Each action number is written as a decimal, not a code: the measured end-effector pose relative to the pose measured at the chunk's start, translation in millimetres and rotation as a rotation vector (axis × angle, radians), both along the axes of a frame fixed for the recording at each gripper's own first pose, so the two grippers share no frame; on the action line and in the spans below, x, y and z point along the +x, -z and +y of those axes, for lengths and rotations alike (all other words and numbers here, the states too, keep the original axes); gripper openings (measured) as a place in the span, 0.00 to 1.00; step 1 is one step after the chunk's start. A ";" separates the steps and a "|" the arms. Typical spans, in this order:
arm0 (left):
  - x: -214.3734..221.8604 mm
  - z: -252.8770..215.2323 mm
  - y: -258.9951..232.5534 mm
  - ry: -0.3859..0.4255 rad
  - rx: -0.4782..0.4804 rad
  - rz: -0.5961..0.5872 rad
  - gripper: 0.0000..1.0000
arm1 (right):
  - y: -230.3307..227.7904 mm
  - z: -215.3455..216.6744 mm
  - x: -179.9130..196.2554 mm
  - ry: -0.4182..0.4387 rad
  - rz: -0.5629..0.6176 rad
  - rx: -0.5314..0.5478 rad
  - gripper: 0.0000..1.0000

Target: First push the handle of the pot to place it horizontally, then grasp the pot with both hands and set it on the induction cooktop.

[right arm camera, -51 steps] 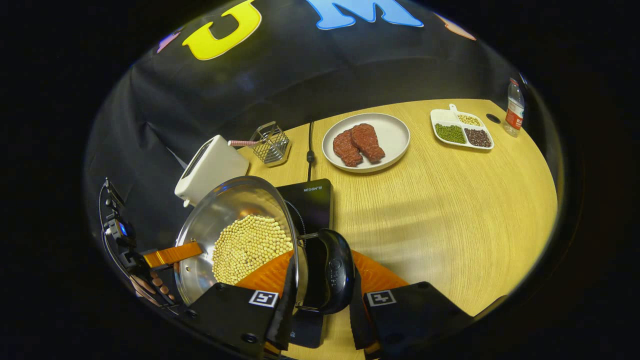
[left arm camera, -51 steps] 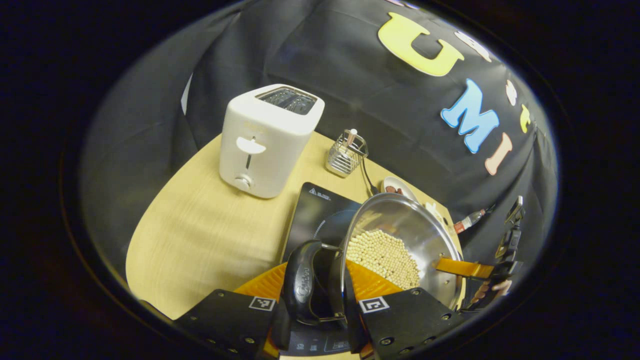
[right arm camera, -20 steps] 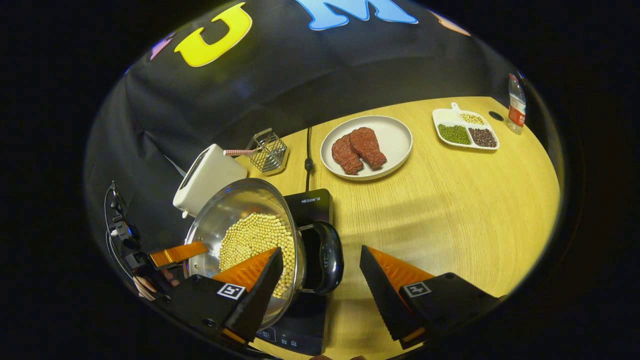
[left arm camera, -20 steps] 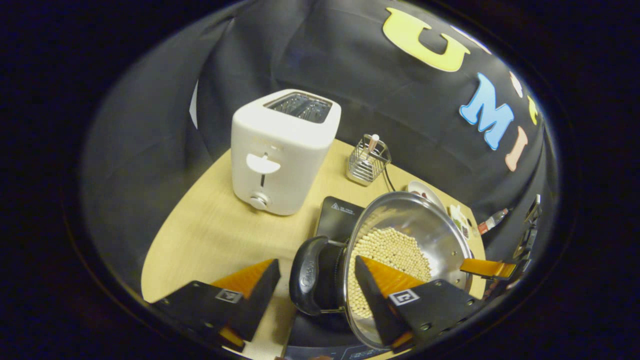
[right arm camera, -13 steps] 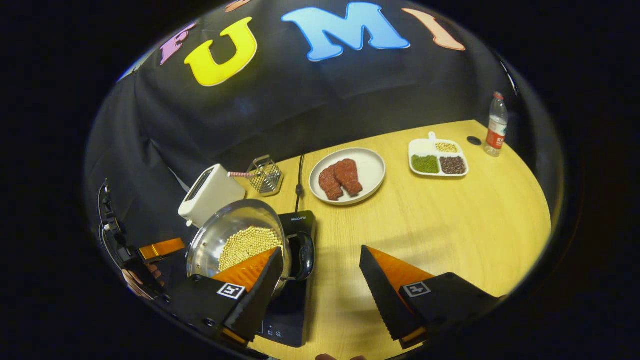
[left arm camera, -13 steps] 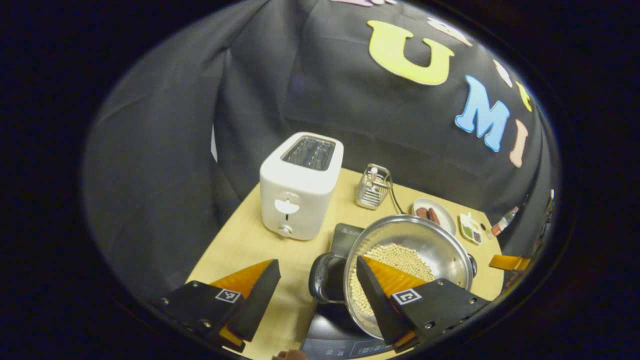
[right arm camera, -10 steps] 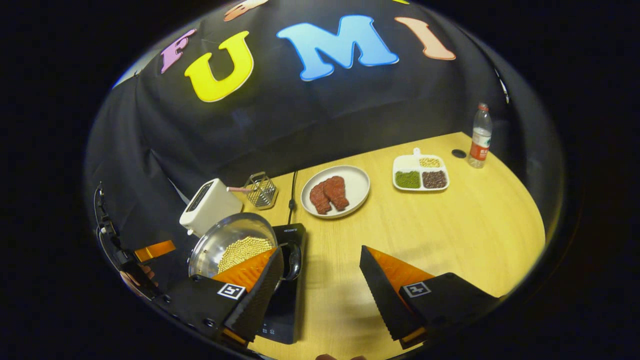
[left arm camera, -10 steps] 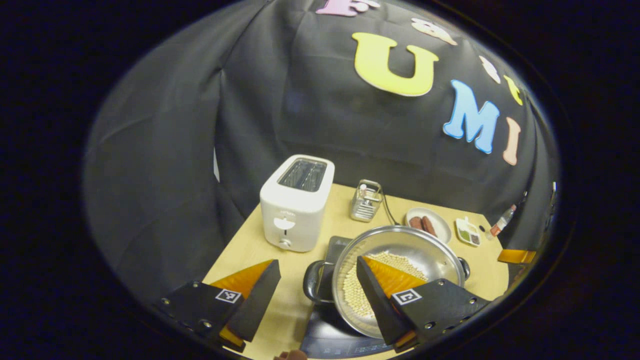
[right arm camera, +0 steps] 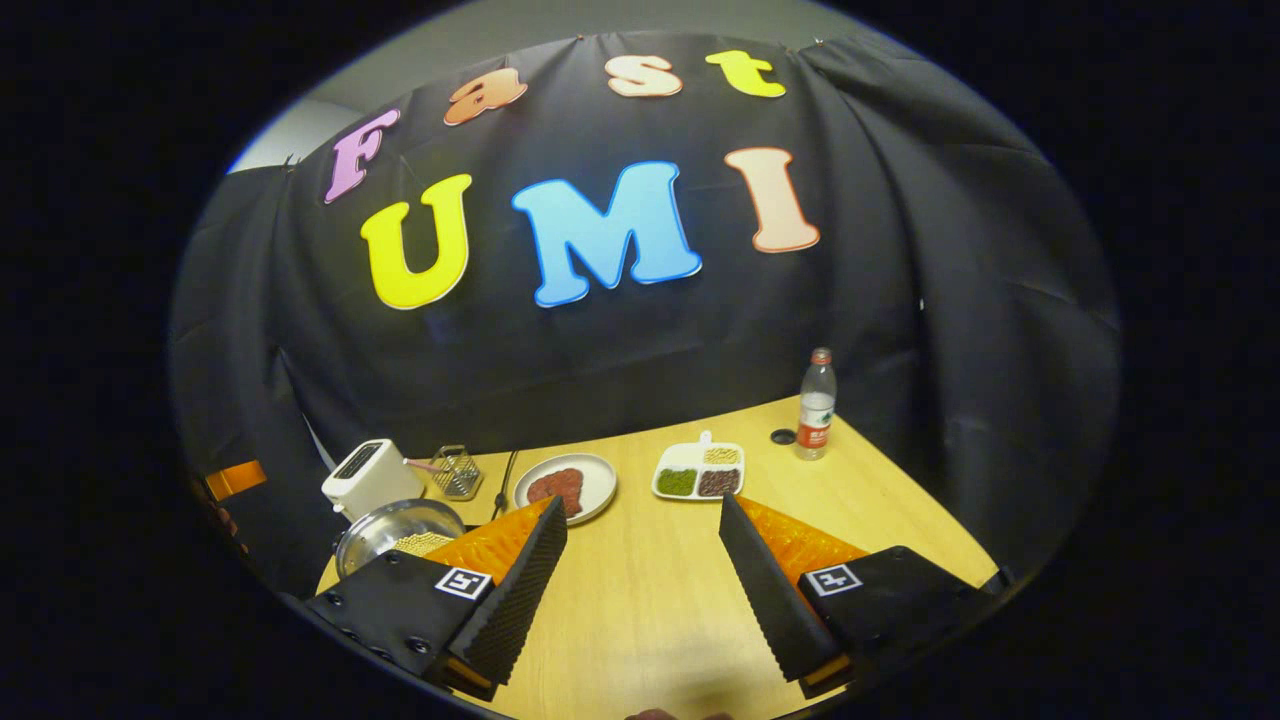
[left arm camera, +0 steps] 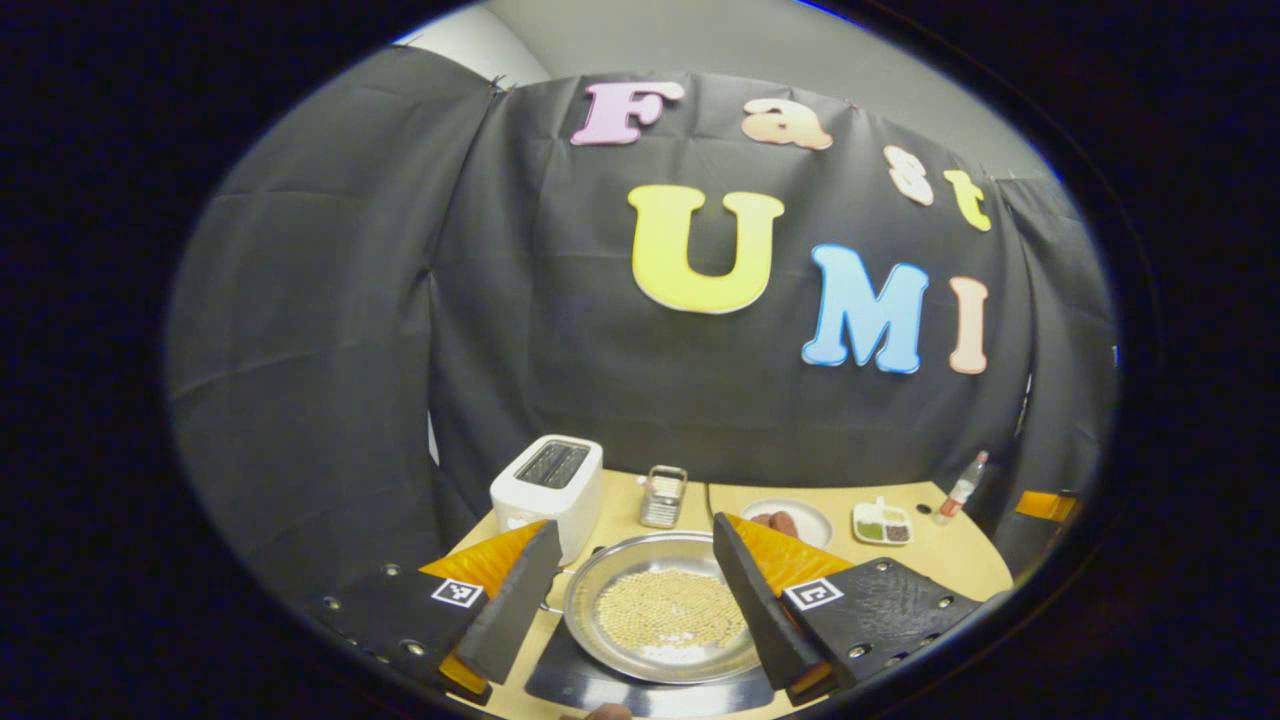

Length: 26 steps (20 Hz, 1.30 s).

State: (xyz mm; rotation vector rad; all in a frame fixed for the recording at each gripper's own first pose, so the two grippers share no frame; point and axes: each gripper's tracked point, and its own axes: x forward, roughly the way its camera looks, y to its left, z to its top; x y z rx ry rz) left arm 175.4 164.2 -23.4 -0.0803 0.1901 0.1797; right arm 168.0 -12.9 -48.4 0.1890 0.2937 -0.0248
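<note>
Counter [right arm camera: 900, 520] bearing the induction cooktop [left arm camera: 560, 672], on which the pot [left arm camera: 665, 620] rests, filled with pale beans. Left gripper [left arm camera: 635, 600] and right gripper [right arm camera: 640, 580] both hang spread and empty. The steel pot is likely heavy and slick (best held by its side handles).

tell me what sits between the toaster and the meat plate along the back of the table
In the right gripper view, a wire basket stands between the toaster and the meat plate.
</note>
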 end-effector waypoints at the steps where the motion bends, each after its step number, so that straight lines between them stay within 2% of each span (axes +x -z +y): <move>1: -10.7 -13.8 -12.4 0.003 0.014 -0.029 0.93 | -8.0 -13.6 -8.2 0.015 -0.023 0.001 0.98; 2: -23.1 -28.7 -27.5 -0.005 0.026 -0.056 0.96 | -17.0 -25.1 -16.2 0.024 -0.051 0.002 0.98; 3: -33.4 -44.5 -37.3 -0.014 0.031 -0.080 0.89 | -26.2 -37.0 -24.6 0.030 -0.083 0.000 0.98; 4: -41.9 -59.6 -44.8 -0.019 0.031 -0.103 0.93 | -31.4 -48.5 -39.4 0.033 -0.112 -0.014 0.98; 6: -64.4 -93.0 -58.6 -0.037 0.026 -0.153 0.89 | -41.5 -75.1 -60.7 0.041 -0.159 -0.061 0.97; 7: -79.0 -107.6 -63.8 -0.048 0.026 -0.175 0.93 | -45.2 -87.8 -72.0 0.041 -0.182 -0.092 0.97; 9: -106.9 -140.7 -70.7 -0.050 0.015 -0.212 0.89 | -51.2 -110.8 -94.6 0.045 -0.211 -0.130 0.98; 14: -163.8 -206.2 -50.1 -0.057 0.062 -0.164 0.89 | -52.4 -137.5 -140.9 0.001 -0.211 -0.084 0.98; 17: -199.2 -237.6 -41.1 -0.069 0.042 -0.163 0.89 | -37.5 -151.3 -161.2 -0.018 -0.203 -0.124 0.98; 19: -216.3 -251.1 -32.9 -0.064 0.024 -0.151 0.92 | -28.9 -153.2 -176.6 -0.038 -0.183 -0.145 0.97; 20: -223.0 -255.2 -29.7 -0.064 0.022 -0.143 0.89 | -27.3 -152.8 -182.5 -0.041 -0.178 -0.143 0.97; 25: -234.6 -262.1 -31.1 -0.033 0.057 -0.136 0.89 | -24.1 -146.7 -196.9 -0.020 -0.209 -0.119 0.97; 26: -232.5 -261.7 -31.5 -0.028 0.062 -0.136 0.89 | -18.4 -141.7 -196.6 -0.027 -0.194 -0.124 0.91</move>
